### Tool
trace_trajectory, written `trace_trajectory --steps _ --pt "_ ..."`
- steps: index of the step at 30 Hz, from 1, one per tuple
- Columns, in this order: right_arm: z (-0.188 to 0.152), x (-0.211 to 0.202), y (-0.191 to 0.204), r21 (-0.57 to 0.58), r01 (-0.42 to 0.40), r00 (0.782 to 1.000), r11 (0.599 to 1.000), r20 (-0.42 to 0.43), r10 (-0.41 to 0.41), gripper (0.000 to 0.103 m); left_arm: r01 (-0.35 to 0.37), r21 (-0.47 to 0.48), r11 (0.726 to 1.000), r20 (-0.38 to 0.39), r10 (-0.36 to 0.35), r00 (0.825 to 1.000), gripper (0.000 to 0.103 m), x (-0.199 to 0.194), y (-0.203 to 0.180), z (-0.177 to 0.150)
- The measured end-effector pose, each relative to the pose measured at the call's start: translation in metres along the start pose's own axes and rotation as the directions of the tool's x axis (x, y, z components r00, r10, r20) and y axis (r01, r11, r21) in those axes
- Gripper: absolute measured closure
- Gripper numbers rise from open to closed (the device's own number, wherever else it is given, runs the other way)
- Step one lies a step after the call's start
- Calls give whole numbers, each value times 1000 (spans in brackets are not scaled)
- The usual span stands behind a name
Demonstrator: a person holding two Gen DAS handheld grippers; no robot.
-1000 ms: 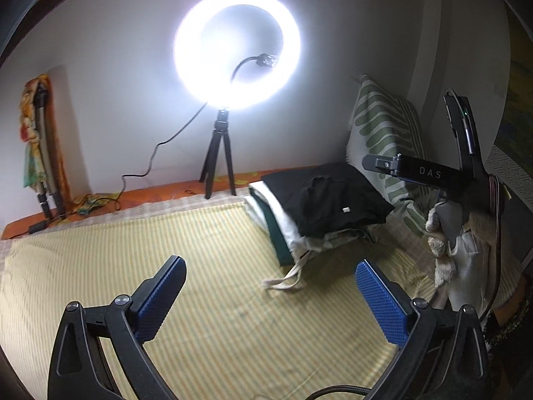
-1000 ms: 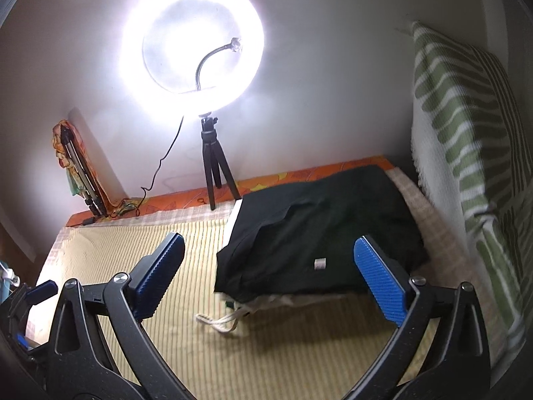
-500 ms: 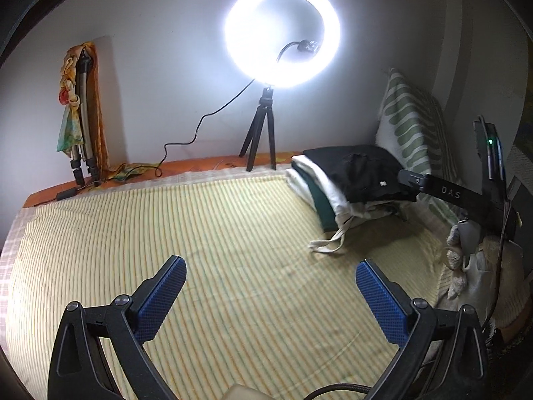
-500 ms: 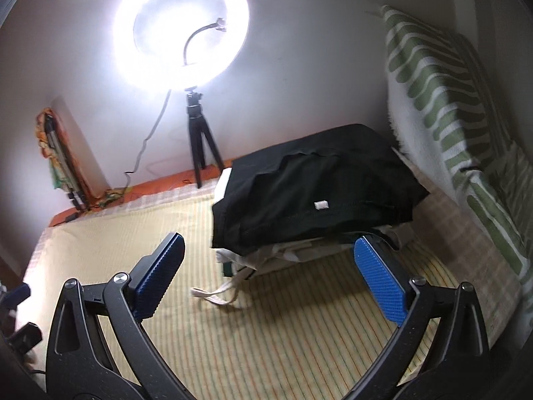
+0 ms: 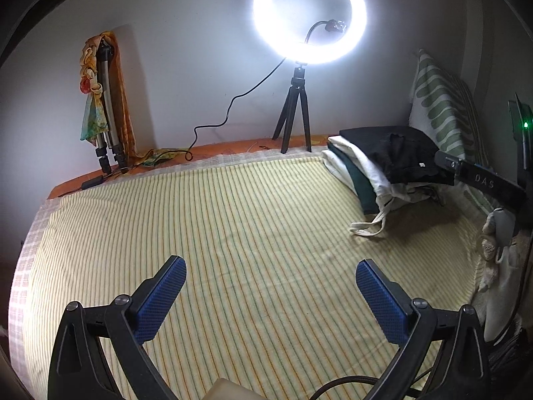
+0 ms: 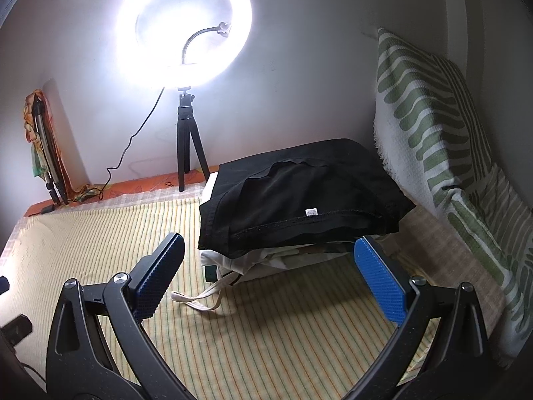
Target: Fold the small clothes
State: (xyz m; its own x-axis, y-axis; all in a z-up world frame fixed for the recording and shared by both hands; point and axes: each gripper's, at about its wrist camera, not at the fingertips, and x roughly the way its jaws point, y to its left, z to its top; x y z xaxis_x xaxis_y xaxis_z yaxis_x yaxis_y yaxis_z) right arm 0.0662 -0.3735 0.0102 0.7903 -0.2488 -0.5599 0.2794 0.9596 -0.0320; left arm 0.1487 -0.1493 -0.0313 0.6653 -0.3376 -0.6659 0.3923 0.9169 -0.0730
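- A stack of folded clothes (image 6: 299,206) lies at the bed's far right corner, a black garment (image 5: 396,153) on top with a small white tag at its near hem, white and dark green pieces beneath, and a cream strap (image 6: 200,296) trailing onto the striped sheet (image 5: 233,233).
- The right hand-held gripper (image 6: 268,266) hovers just before the stack's near edge, blue pads spread wide, holding nothing.
- The left hand-held gripper (image 5: 269,293) hangs over the bare middle of the bed, equally wide and empty, well apart from the stack.
- A lit ring light (image 5: 309,13) on a tripod stands at the far edge; a green-patterned pillow (image 6: 433,126) leans along the right edge beside the stack.
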Motion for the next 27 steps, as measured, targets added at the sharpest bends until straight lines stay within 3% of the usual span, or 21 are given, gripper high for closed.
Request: trace_trajectory --steps 27 --pt "-5 14 12 -25 -30 999 999 -32 29 0 -14 6 1000 -12 14 1000 0 2 -1 1"
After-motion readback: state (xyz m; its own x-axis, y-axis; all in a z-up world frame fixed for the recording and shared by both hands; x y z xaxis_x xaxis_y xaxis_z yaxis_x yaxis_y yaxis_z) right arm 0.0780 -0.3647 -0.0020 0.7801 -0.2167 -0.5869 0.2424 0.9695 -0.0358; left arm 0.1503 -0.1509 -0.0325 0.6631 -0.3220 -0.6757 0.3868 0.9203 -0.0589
